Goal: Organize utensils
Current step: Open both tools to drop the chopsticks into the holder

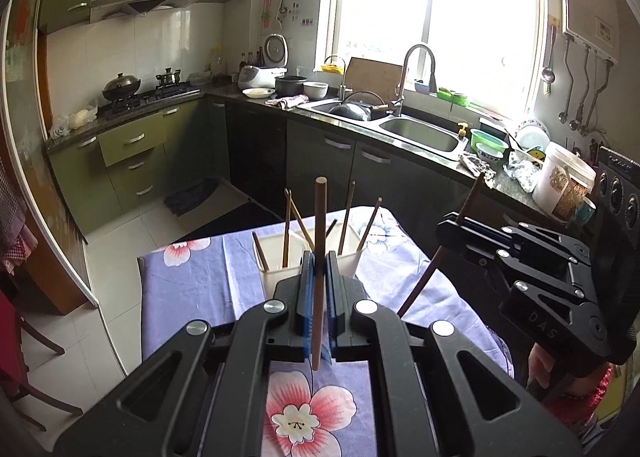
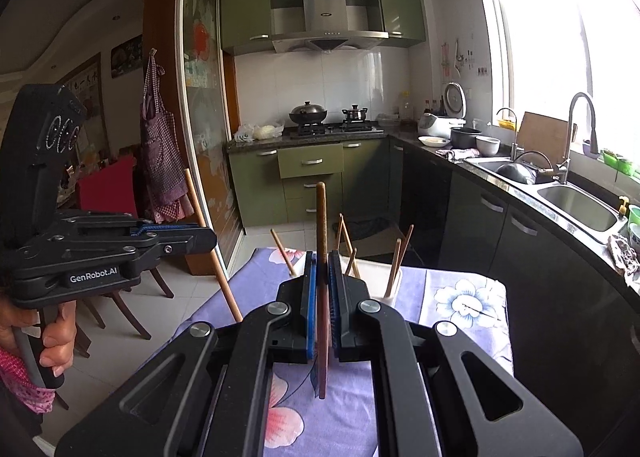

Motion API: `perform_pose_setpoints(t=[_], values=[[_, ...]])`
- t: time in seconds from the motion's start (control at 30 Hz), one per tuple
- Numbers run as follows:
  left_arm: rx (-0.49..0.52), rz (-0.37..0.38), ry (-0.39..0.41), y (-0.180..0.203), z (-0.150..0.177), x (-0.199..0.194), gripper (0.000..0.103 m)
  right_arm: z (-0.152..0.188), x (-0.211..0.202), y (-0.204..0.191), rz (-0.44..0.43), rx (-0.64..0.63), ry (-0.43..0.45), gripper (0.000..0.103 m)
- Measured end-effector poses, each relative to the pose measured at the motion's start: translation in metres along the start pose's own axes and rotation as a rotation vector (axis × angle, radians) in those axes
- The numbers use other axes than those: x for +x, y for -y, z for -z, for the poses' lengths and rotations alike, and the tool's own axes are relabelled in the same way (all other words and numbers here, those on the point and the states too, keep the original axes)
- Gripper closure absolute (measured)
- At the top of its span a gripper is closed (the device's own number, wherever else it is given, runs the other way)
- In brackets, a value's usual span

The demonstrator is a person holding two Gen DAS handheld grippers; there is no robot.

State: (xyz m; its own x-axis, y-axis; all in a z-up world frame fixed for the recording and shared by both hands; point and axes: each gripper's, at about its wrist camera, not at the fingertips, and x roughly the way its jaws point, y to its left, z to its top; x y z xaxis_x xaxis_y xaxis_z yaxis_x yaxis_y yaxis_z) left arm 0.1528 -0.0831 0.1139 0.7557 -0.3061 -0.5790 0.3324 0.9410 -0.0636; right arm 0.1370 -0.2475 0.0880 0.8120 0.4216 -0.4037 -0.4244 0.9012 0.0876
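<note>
In the left wrist view my left gripper point(image 1: 319, 257) is shut on a brown chopstick point(image 1: 320, 209) that stands upright between the blue pads. Just behind it a white holder point(image 1: 276, 273) on the table holds several chopsticks. At the right, my right gripper point(image 1: 450, 225) grips a second chopstick point(image 1: 424, 281) that slants down. In the right wrist view my right gripper point(image 2: 322, 257) is shut on a dark brown chopstick point(image 2: 321, 209). The white holder point(image 2: 394, 291) is partly hidden behind its fingers. At the left, my left gripper point(image 2: 206, 236) holds a pale chopstick point(image 2: 224, 285).
The table wears a purple floral cloth point(image 1: 192, 281). A dark counter with a double sink point(image 1: 420, 133) runs along the right under the window. A stove with pots point(image 1: 140, 93) sits at the far left. A wooden chair point(image 2: 120, 297) and a person's hand point(image 2: 56, 341) are at the left.
</note>
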Motion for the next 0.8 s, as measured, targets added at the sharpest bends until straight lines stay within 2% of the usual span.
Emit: perform_pose_setpoints(t=[0.23, 0.4, 0.6, 0.8], values=[[-0.002, -0.002, 0.089, -0.004, -0.060, -0.006, 0.097, -0.047, 0.015, 0.016, 0.017, 0.010, 0.072, 0.096], [0.004, -0.034, 0.135, -0.005, -0.089, 0.009, 0.097, -0.072, 0.040, 0.030, 0.047, 0.019, 0.105, 0.096], [-0.002, -0.074, 0.132, -0.009, -0.099, 0.053, 0.097, -0.080, 0.085, 0.045, 0.070, 0.022, 0.094, 0.096], [-0.009, -0.095, 0.091, -0.019, -0.089, 0.090, 0.097, -0.067, 0.116, 0.056, 0.060, 0.042, 0.049, 0.096]])
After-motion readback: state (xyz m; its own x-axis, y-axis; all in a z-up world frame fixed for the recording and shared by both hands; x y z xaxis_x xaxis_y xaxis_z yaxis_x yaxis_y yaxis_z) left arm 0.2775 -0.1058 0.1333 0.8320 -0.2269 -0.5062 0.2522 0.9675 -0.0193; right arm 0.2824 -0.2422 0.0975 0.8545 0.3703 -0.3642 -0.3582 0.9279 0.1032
